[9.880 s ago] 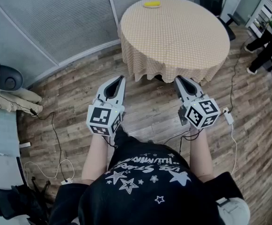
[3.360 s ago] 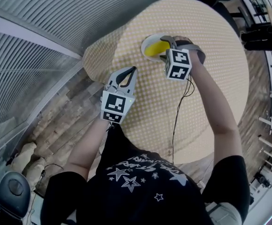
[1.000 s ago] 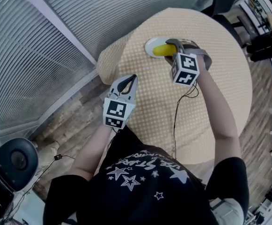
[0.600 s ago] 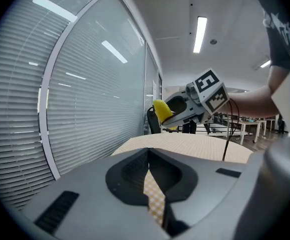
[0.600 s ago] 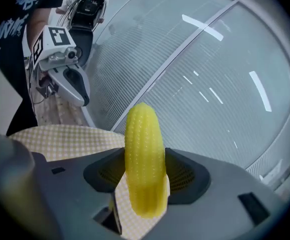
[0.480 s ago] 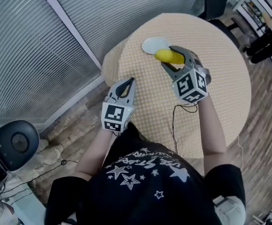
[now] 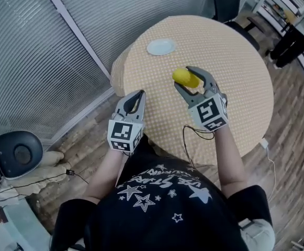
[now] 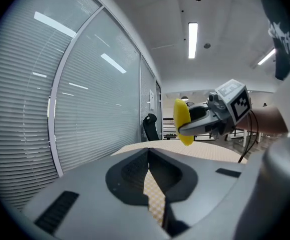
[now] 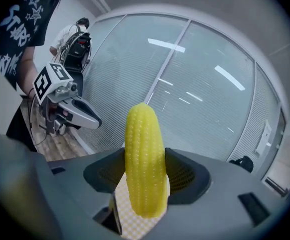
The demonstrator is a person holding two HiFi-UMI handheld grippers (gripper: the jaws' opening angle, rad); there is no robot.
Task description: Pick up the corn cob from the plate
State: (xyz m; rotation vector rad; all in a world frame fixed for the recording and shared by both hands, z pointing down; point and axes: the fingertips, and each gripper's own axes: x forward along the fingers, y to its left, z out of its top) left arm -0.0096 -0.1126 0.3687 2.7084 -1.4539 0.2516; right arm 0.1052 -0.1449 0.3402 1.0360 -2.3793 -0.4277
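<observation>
Head view: my right gripper [image 7: 184, 79] pinches the yellow, kernel-ridged corn cob [image 7: 181, 76] over the round checked-cloth table [image 7: 235, 51], well apart from the small white plate [image 7: 161, 47]. Only the right gripper view shows the cob standing crosswise between the jaws. Left gripper [image 7: 138, 94]: pressed together, nothing between its jaws.

Corn cob [image 7: 184, 78] now off the plate [image 7: 160, 47]

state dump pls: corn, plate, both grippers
corn cob: upright between the fingers of the right gripper, lifted clear of the table.
plate: empty, on the table near its far edge.
right gripper: shut on the corn cob, held above the table.
left gripper: fingers together, nothing between them, by the table's near edge.
</observation>
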